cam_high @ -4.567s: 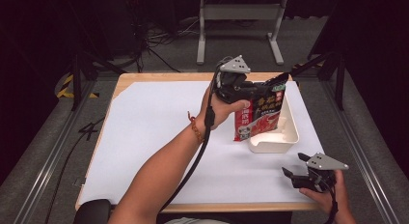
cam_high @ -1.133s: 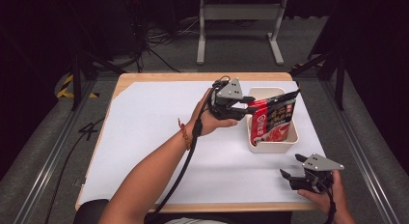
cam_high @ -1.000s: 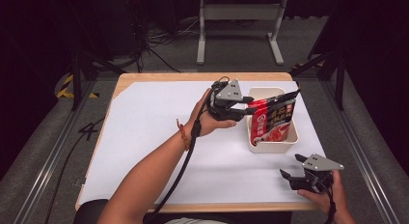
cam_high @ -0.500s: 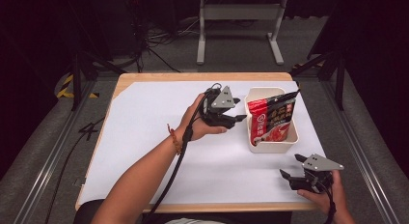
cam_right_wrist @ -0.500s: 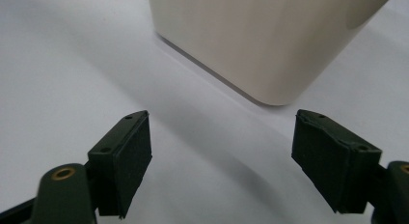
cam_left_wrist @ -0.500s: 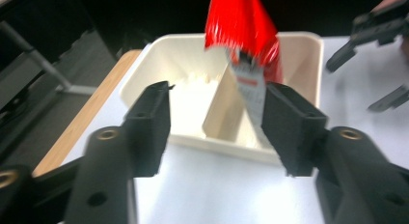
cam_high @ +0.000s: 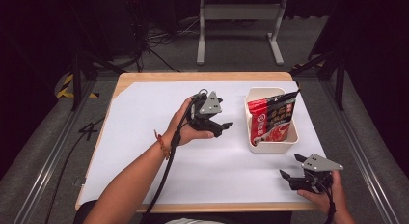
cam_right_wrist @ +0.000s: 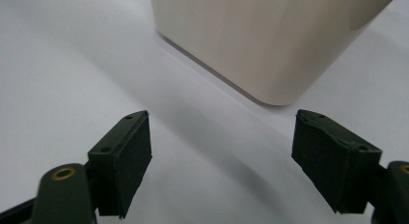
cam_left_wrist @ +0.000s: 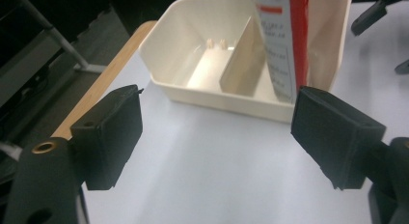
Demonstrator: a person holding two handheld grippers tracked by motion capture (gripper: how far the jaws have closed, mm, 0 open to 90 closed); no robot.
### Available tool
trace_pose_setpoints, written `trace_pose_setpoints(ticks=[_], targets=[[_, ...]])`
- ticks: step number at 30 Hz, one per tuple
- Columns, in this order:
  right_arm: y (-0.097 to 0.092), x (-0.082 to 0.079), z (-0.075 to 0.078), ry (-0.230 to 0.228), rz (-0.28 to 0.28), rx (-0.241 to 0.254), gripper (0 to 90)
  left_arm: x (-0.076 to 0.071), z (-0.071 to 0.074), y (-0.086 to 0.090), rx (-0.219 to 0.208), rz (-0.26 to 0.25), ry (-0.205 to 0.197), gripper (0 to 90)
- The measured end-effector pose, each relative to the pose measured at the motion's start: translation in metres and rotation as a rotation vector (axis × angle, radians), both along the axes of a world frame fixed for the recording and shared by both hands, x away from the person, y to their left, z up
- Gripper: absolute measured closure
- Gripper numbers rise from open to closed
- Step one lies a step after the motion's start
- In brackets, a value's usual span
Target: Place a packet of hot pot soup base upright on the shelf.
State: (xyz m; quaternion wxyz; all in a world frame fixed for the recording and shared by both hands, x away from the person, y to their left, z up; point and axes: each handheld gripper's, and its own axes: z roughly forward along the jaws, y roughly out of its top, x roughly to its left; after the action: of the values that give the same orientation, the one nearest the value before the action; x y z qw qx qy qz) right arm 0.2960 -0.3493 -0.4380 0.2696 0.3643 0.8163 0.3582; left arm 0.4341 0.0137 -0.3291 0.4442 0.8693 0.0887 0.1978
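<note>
1. The counter [cam_high: 144,137] is a wood-edged top under a white sheet, taking up most of the high view.
2. The cream bin [cam_high: 289,142] sits on the counter toward 2 o'clock from its middle; the left gripper view shows a divider splitting it into 2 compartments.
3. The red snack pouch [cam_high: 271,121] stands tilted in the bin, its top leaning toward 1 o'clock over the rim, in the compartment nearer the person; no jaw touches it.
4. The left gripper [cam_high: 223,127], in the person's left hand [cam_high: 185,130], is at 9 o'clock of the bin, apart from it. Its jaws have just been opening and now stand released, with only bare sheet between them.
5. The right gripper [cam_high: 290,170] rests near the counter's edge at 5 o'clock of the bin, held in the right hand [cam_high: 328,197]. Its jaws are spread and released, the bin's corner just ahead of them.
</note>
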Motion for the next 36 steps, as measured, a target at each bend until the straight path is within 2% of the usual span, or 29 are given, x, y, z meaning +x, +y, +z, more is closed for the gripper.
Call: trace_pose_setpoints(ticks=[6, 12, 17, 19, 25, 30, 36], targets=[[0.0, 0.0, 0.0, 0.001, -0.001, -0.003, 21.2, -0.001, -0.005, 0.015, 0.014, 0.019, 0.015, 14.4], [0.001, 0.0, 0.0, -0.001, -0.001, -0.002, 21.1, -0.004, -0.017, 0.032, 0.048, 0.054, 0.006, 11.2], [0.0, 0.0, 0.0, -0.002, -0.002, -0.003, 21.2, -0.006, -0.021, 0.044, 0.048, 0.063, 0.002, 10.8], [0.001, 0.0, 0.0, -0.002, -0.002, -0.004, 21.1, -0.008, -0.023, 0.048, 0.048, 0.071, 0.011, 10.7], [0.001, 0.0, 0.0, 0.0, -0.002, -0.007, 21.1, -0.013, -0.032, 0.062, 0.076, 0.089, 0.008, 10.7], [0.002, 0.0, 0.0, -0.001, -0.003, -0.012, 21.1, -0.017, -0.04, 0.071, 0.078, 0.101, 0.003, 10.6], [0.001, 0.0, 0.0, -0.002, -0.003, -0.012, 21.0, -0.024, -0.053, 0.084, 0.115, 0.123, 0.013, 10.3]])
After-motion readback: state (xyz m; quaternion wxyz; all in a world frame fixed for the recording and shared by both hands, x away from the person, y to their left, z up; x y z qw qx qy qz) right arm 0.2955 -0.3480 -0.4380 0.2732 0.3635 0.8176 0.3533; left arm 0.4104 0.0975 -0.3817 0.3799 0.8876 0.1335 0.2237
